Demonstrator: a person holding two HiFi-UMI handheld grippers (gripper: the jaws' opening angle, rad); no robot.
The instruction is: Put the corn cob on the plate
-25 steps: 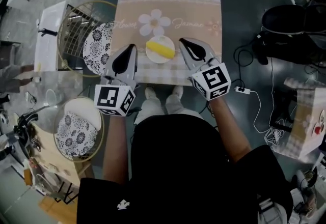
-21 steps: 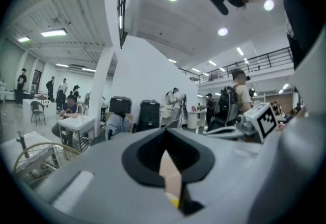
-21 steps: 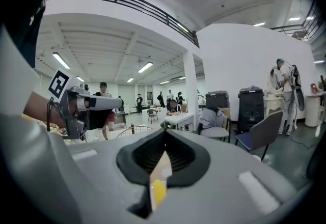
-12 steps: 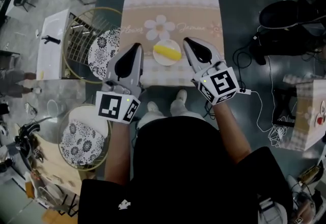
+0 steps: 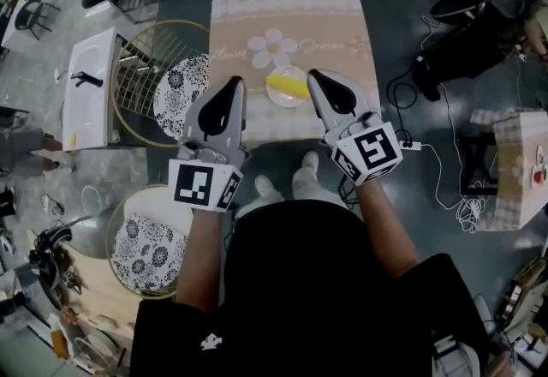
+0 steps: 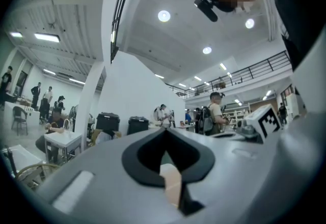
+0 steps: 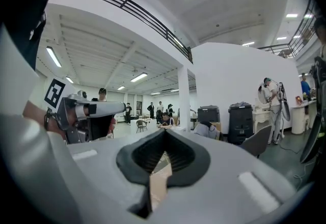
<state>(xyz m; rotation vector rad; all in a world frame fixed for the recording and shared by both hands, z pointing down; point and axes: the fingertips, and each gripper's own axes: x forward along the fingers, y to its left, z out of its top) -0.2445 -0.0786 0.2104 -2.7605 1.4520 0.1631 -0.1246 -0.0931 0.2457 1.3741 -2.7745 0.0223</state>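
In the head view a yellow corn cob (image 5: 288, 86) lies on a small white plate (image 5: 277, 96) on the beige table (image 5: 291, 24). My left gripper (image 5: 232, 84) is held up to the left of the plate, shut and holding nothing. My right gripper (image 5: 315, 76) is raised to the right of the plate, also shut and with nothing in it. Both point level across the room. In the left gripper view my left gripper (image 6: 164, 130) shows closed jaws against the hall. The right gripper view shows my right gripper (image 7: 164, 132) closed as well.
A round wire basket (image 5: 141, 67) with a patterned plate (image 5: 181, 84) stands left of the table. Another patterned plate (image 5: 141, 242) sits in a basket at lower left. A white cabinet (image 5: 90, 84) is further left. Cables (image 5: 428, 170) run over the floor at right. The person's feet (image 5: 287, 182) are below the table edge.
Both grippers have risen and drawn back from the plate, staying shut. The table and plate look smaller and farther away.
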